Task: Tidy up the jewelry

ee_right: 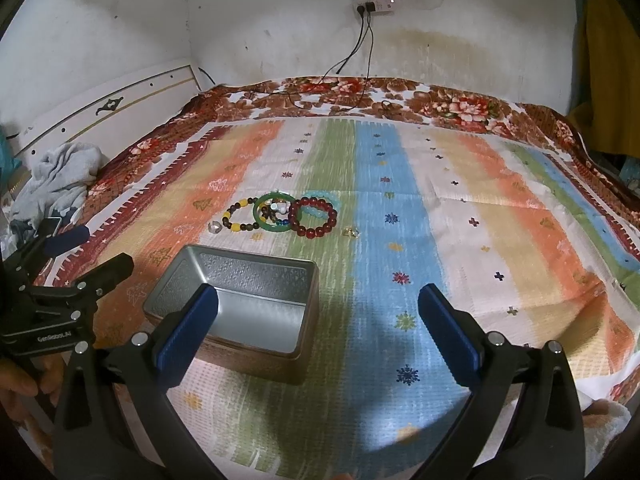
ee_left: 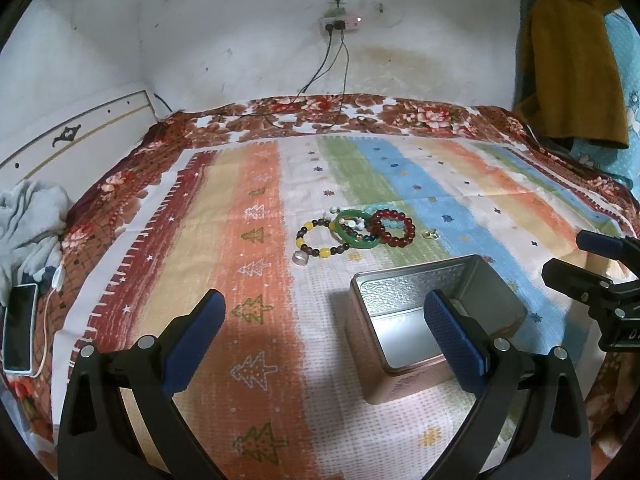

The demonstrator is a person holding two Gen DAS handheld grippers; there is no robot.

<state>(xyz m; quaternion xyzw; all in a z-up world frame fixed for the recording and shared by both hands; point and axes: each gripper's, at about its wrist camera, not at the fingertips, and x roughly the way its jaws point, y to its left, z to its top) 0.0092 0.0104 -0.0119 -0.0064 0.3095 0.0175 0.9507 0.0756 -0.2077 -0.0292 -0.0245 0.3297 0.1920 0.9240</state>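
An open metal tin [ee_left: 460, 280] [ee_right: 256, 270] with nothing inside stands on the striped cloth. Beyond it lies a cluster of jewelry: a brown-and-yellow bead bracelet [ee_left: 316, 250] [ee_right: 236, 224], a green bangle [ee_left: 344, 236] [ee_right: 260, 222], a dark red bead bracelet [ee_left: 394, 236] [ee_right: 316, 232], a pale blue bracelet [ee_right: 320, 202], a silver ring [ee_left: 300, 258] [ee_right: 215, 227] and a small gold piece [ee_left: 430, 234] [ee_right: 351, 233]. My left gripper [ee_left: 326, 312] is open, short of the jewelry, left of the tin. My right gripper [ee_right: 318, 304] is open, just right of the tin.
The striped cloth [ee_left: 248, 320] [ee_right: 460, 240] covers a floral bedspread [ee_left: 360, 112]. A phone on a cable [ee_left: 18, 326] and grey clothing [ee_left: 28, 216] lie at the left edge. Cables hang from a wall power strip [ee_right: 372, 5]. A mustard garment [ee_left: 572, 60] hangs at right.
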